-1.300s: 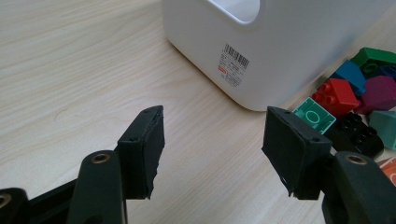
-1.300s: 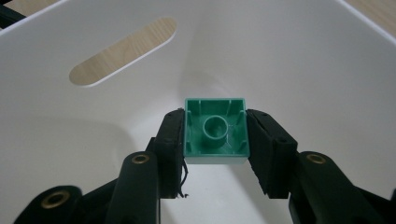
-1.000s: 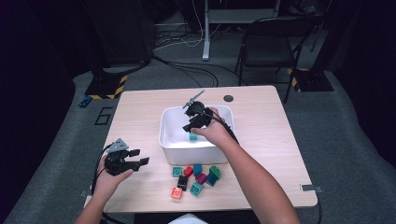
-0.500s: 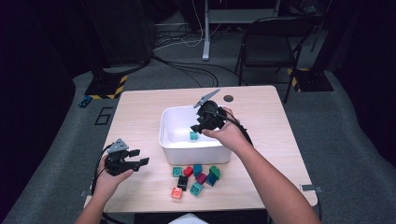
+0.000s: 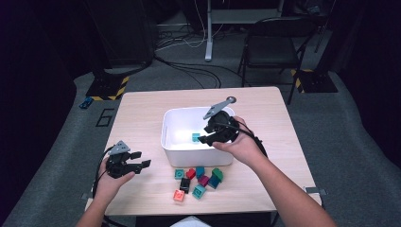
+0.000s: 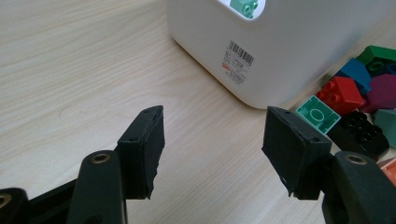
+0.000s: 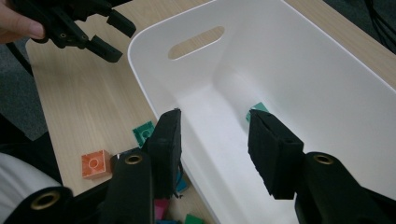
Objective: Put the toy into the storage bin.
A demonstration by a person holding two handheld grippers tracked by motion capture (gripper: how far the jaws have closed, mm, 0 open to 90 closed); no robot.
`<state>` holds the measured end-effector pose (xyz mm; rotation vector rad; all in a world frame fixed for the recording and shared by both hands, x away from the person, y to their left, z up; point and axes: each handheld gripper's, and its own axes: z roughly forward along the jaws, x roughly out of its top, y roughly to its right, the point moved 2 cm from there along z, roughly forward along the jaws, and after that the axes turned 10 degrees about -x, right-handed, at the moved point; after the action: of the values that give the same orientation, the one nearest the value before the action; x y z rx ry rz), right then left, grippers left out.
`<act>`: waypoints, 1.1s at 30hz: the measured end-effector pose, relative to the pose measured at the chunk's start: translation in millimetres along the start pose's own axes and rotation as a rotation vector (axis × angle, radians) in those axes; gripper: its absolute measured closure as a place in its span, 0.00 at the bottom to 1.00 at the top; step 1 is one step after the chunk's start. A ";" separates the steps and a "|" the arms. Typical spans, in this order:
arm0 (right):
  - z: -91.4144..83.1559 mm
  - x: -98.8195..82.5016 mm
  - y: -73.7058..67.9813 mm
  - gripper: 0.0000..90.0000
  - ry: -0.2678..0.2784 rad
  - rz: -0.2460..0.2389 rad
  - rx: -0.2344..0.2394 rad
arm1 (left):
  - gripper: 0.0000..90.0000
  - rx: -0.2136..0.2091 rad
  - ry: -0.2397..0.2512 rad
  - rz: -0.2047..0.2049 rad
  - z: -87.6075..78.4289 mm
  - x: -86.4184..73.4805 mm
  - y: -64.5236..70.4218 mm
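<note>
The right gripper (image 5: pixel 208 138) hangs over the white bin (image 5: pixel 179 146), jaws spread, nothing between them; one teal brick (image 5: pixel 196 137) lies inside.

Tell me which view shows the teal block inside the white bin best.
The high view: the teal block lies whole and unobstructed on the white bin's floor. In the right gripper view one of that gripper's own jaws covers most of the block; in the left gripper view it is cut off by the frame's top edge.
</note>
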<state>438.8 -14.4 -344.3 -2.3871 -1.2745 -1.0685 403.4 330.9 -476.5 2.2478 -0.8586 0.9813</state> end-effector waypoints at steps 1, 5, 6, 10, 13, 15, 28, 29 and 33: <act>-1.9 -1.6 -1.2 0.60 0.003 -0.004 0.003 | 0.43 -0.001 -0.001 0.002 0.0 0.0 -0.1; -8.5 -9.7 -7.4 0.57 0.003 0.009 0.015 | 0.43 0.000 -0.001 0.001 0.2 -0.1 0.1; -9.9 -11.8 -8.8 0.55 0.003 0.009 0.018 | 0.43 0.001 0.000 -0.001 0.1 -0.1 0.3; -13.2 -22.3 -15.8 0.44 0.009 0.025 0.027 | 0.42 0.001 0.000 -0.003 0.0 -0.3 0.1; -13.8 -34.0 -21.3 0.37 0.010 0.011 0.010 | 0.42 0.005 0.007 -0.002 1.0 -0.5 0.4; -14.1 -40.2 -23.4 0.36 0.008 0.003 -0.005 | 0.42 0.006 0.006 -0.001 1.1 -0.5 0.3; -7.3 -79.5 -36.9 0.35 0.017 0.035 -0.003 | 0.32 0.008 0.005 -0.015 1.5 -0.6 -0.6; -5.2 -86.0 -38.7 0.35 0.013 0.045 -0.008 | 0.30 0.012 0.005 -0.012 1.6 -0.6 -0.7; -1.3 -95.5 -41.2 0.35 0.010 0.052 -0.015 | 0.28 0.014 0.017 -0.015 2.3 -0.1 0.5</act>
<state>371.5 -50.2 -415.1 -2.4087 -1.1987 -1.0768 403.9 329.1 -477.8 2.2514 -0.8283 1.0015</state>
